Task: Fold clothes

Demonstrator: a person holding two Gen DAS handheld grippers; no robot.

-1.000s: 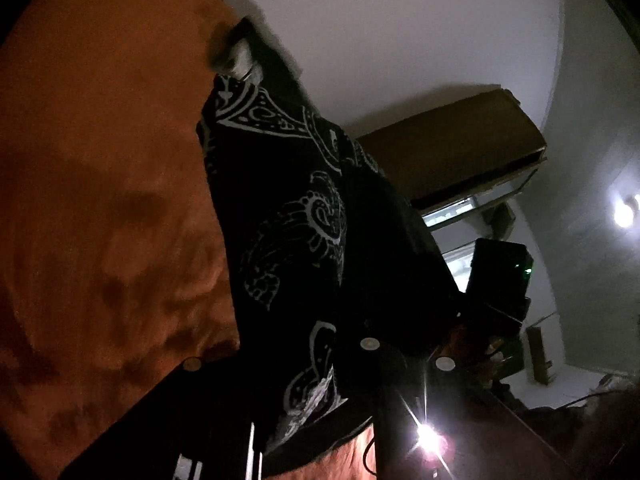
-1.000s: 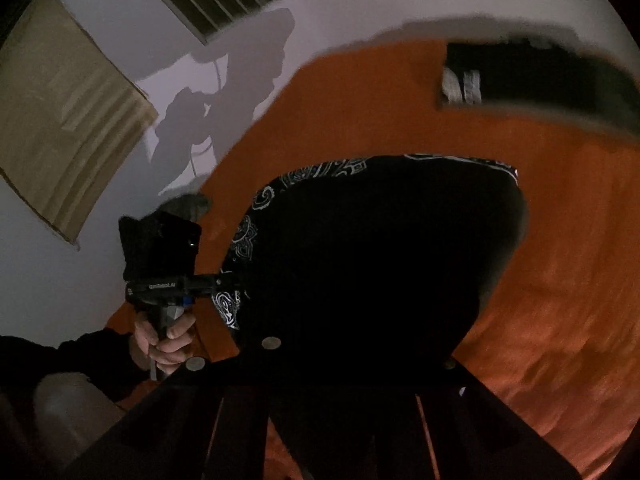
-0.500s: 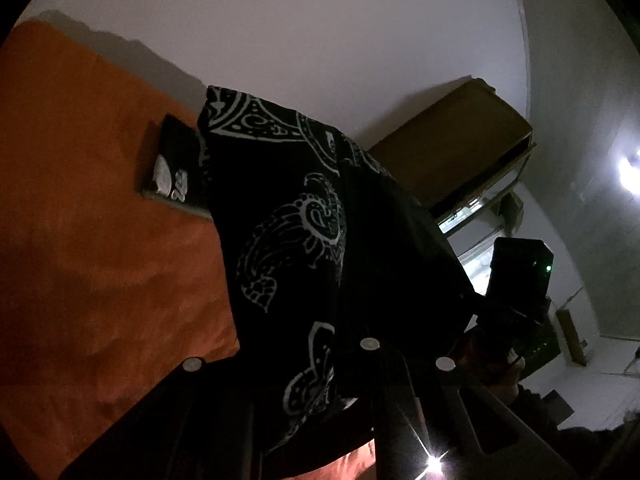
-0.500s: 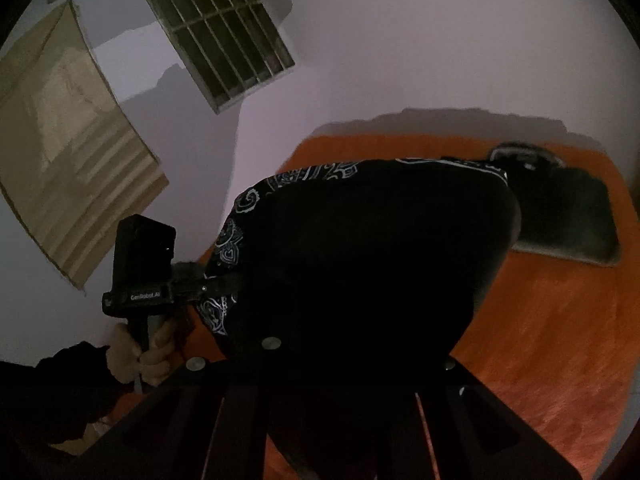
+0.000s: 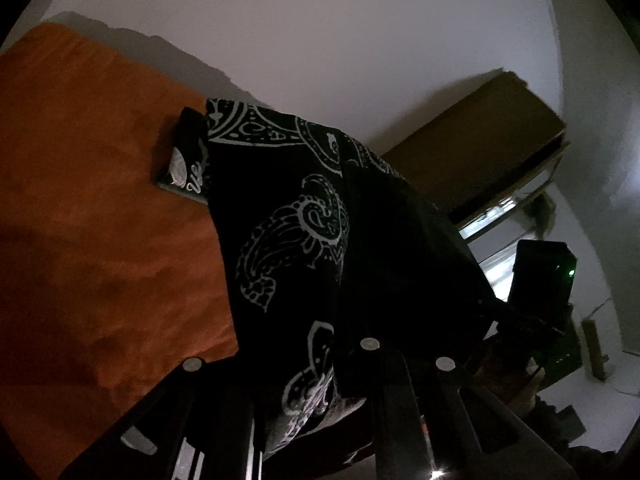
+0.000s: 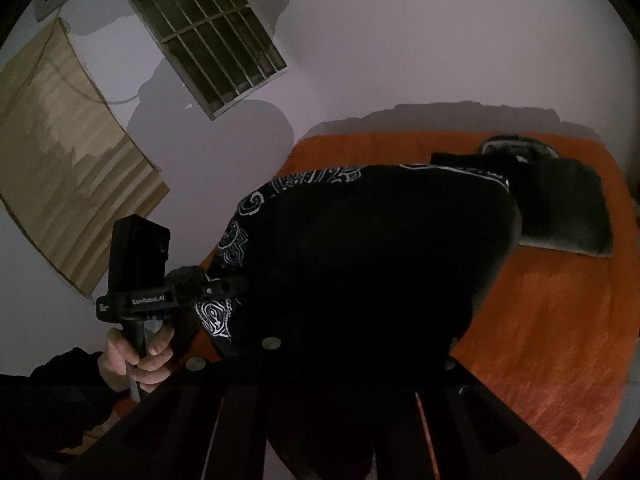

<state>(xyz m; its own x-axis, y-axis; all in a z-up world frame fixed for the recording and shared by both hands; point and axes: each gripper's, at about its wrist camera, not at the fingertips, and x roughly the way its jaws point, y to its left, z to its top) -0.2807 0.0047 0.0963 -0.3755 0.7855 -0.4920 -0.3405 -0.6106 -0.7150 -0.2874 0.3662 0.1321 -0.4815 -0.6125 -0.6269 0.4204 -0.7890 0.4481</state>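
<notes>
We hold cloth (image 5: pixel 296 240) aloft over bed (image 5: pixel 92 240), left gripper (image 5: pixel 316 420) and right gripper (image 6: pixel 320 400) each clamped on edge. Soft, light, limp; judge corners best hold.

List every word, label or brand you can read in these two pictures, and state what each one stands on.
"GenRobot.AI": white lettering on the black body of the left gripper, seen from the right wrist camera.
White script on the folded dark garment lying on the orange bedspread: begins with something like "Ve", the rest hidden, not readable.
The black paisley cloth held up by both grippers carries only patterns, no text.
</notes>
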